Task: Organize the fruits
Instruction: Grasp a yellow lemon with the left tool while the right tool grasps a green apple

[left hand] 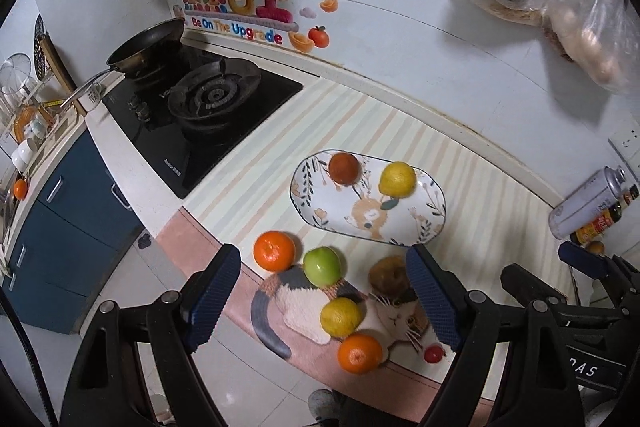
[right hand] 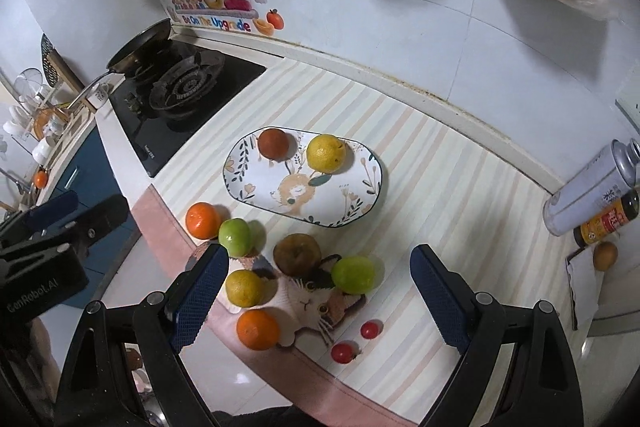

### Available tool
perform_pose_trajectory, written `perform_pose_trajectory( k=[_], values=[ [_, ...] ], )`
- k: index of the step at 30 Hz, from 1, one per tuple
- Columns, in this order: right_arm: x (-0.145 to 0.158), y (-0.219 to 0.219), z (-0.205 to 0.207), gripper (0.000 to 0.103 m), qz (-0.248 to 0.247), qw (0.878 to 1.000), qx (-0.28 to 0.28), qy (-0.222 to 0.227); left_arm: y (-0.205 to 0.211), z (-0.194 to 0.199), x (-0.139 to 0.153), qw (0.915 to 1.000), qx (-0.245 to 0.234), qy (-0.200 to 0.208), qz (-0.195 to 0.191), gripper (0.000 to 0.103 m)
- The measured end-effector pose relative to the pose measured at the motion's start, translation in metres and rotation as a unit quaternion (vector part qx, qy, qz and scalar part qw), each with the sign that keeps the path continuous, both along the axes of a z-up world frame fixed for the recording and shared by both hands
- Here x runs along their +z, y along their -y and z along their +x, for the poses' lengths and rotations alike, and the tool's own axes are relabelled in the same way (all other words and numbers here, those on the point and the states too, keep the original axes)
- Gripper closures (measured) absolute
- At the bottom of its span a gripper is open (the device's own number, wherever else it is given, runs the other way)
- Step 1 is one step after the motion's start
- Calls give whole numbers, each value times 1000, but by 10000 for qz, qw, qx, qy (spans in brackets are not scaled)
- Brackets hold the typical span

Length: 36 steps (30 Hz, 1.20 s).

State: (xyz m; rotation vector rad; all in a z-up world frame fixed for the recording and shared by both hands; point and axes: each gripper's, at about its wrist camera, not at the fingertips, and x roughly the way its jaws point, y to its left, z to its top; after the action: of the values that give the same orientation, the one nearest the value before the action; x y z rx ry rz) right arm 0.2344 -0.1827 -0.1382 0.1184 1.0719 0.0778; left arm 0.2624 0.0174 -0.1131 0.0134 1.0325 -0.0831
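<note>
A: Both sets of jaws stand wide apart, holding nothing. Which is nearer the loose fruit?

B: Take the cat mat (right hand: 308, 301) as the landmark. Nearest, at its front edge, sits an orange (right hand: 257, 334), with two cherry tomatoes (right hand: 343, 352) just off its right. The left gripper (left hand: 324, 299) hangs right over the mat, the yellow-green citrus (left hand: 341, 315) straight ahead between its jaws.

A: And the right gripper (right hand: 316, 297)?

B: It frames the mat's right half, with a green apple (right hand: 353, 274) between its jaws. Round fruit, so no long axis to line up.

A: Farther on?

B: Beyond the mat lies the plate (right hand: 260, 193), already holding a reddish fruit (right hand: 273, 143) and a yellow one (right hand: 326, 153).
</note>
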Motion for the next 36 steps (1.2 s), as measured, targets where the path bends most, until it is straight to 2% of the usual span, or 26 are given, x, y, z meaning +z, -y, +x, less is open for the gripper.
perform_pose_trajectory(
  k=[6,7,8,11,16,19,21,25,30,31,33,34,35,36],
  values=[
    [-12,8,-3,9,225,9995,-78,-196,-3,-4,-10,9999,37,-126,-62,19],
    [-18,11,-1,9,270,9992,-92,-263,-3,-2,-14,9999,37,-160,-6,12],
    [-28,14,2,9,291,9988,-98,-371,-3,1,-20,9997,52,-221,70,1],
    [-58,24,17,9,353,9971,-182,-652,-5,10,-41,9989,134,-388,220,0],
    [-134,50,43,9,381,9893,-407,-1349,-3,28,-107,9923,256,-1120,455,0],
    [-172,59,52,9,438,9832,-399,-1725,5,32,-152,9841,169,-1698,494,0],
    [-188,60,54,9,463,9809,-382,-1850,14,34,-180,9772,47,-2057,522,1],
    [-212,60,63,9,486,9779,-320,-2010,24,35,-217,9656,-84,-2554,476,1],
    [-232,53,76,10,396,9752,-198,-2170,29,35,-248,9559,-153,-2914,330,17],
    [-237,52,78,14,417,9740,-164,-2219,29,35,-251,9551,-169,-2941,319,25],
    [-245,48,81,19,466,9721,-134,-2296,28,33,-255,9536,-200,-3001,104,35],
    [-250,47,83,24,591,9705,-131,-2333,27,33,-256,9537,-218,-3000,-2,42],
    [-253,47,83,31,731,9693,-143,-2345,29,34,-255,9545,-252,-2969,-68,47],
    [-255,47,84,32,815,9684,-173,-2350,30,34,-255,9550,-273,-2955,-4,47]
  ],
)
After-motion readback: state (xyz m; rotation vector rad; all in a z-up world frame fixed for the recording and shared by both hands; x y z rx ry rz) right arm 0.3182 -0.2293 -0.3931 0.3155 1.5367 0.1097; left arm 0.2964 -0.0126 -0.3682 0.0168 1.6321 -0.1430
